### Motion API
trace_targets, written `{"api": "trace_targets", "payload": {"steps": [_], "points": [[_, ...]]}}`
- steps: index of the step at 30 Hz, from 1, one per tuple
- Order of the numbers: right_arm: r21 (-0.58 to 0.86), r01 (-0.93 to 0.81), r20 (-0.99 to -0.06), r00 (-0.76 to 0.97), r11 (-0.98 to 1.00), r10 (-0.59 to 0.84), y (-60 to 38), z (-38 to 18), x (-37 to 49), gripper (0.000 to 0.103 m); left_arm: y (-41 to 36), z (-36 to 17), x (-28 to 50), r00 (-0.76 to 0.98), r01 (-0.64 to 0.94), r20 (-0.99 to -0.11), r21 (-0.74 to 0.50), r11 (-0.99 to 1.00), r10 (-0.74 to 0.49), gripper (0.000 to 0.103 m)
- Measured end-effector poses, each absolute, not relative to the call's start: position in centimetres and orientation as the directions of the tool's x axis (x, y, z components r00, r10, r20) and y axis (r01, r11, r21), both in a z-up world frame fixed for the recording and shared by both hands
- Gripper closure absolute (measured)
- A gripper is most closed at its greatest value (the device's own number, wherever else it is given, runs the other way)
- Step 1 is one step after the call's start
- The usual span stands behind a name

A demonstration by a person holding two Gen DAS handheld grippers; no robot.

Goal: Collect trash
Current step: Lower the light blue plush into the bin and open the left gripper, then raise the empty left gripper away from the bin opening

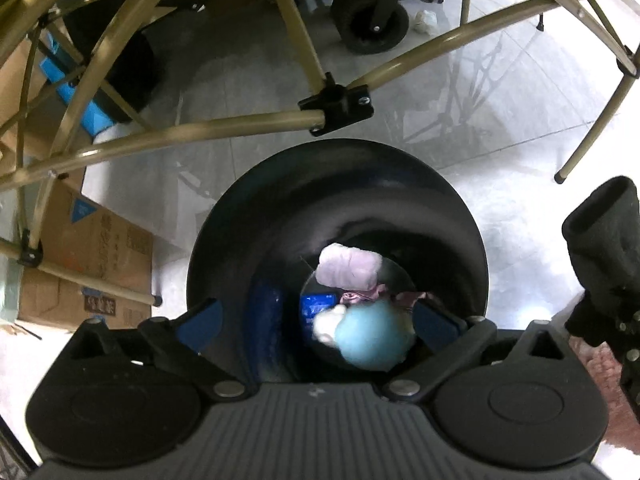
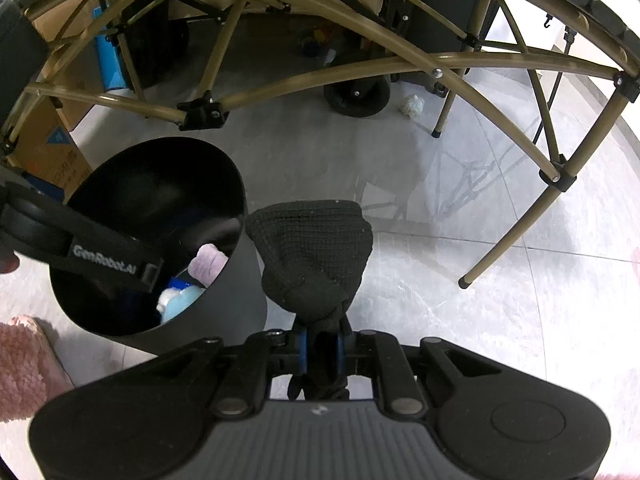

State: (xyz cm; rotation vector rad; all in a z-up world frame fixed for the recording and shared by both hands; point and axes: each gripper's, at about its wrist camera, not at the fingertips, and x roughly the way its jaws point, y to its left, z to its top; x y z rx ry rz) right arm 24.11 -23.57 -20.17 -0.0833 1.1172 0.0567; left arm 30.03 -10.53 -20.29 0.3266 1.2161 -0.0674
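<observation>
A black round bin (image 1: pixel 280 200) stands on the floor, seen from above in the left wrist view and at the left of the right wrist view (image 2: pixel 224 280). Inside lie a pale pink wad (image 1: pixel 348 270), a light blue ball (image 1: pixel 372 336), a white wad (image 1: pixel 326 326) and a blue packet (image 1: pixel 318 304). My left gripper (image 1: pixel 320 320) hangs open over the bin's mouth, its fingers wide apart, with the blue ball blurred between them. My right gripper (image 2: pixel 322 350) is shut on a black knit glove (image 2: pixel 312 256), held just right of the bin; the glove also shows in the left wrist view (image 1: pixel 604 252).
A folding frame of tan metal tubes (image 1: pixel 200 136) arches over the bin. A crumpled white wad (image 2: pixel 412 105) lies on the grey tile floor near a black wheel (image 2: pixel 356 98). Cardboard boxes (image 1: pixel 92 264) stand at the left. A pink rug (image 2: pixel 24 368) lies at the near left.
</observation>
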Motion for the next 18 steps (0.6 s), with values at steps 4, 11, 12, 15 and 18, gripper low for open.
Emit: {"api": "trace_targets", "payload": {"steps": [4,11,12,15,18], "points": [[-0.039,-0.091,-0.900,0.436,0.995,0.005,-23.55,-20.25,24.19,0.091,-10.31,-20.01,30.02,0.356,0.221,-0.926,0.214,0.952,0.126,0.000],[-0.038,-0.093,-0.901,0.434,0.995,0.006,-23.50,-20.32,24.24,0.091,-10.24,-19.84,29.95,0.351,0.224,-0.928,0.215,0.951,0.127,0.000],[-0.038,-0.093,-0.901,0.435,0.995,0.007,-23.48,-20.35,24.25,0.091,-10.27,-19.84,29.97,0.351,0.223,-0.928,0.216,0.951,0.128,0.000],[-0.037,-0.094,-0.900,0.436,0.995,0.007,-23.40,-20.40,24.25,0.091,-10.19,-19.85,29.94,0.348,0.221,-0.928,0.219,0.950,0.133,0.000],[-0.035,-0.098,-0.898,0.439,0.995,0.011,-23.23,-20.43,24.24,0.091,-10.01,-19.84,29.86,0.346,0.222,-0.929,0.220,0.950,0.134,0.000]]}}
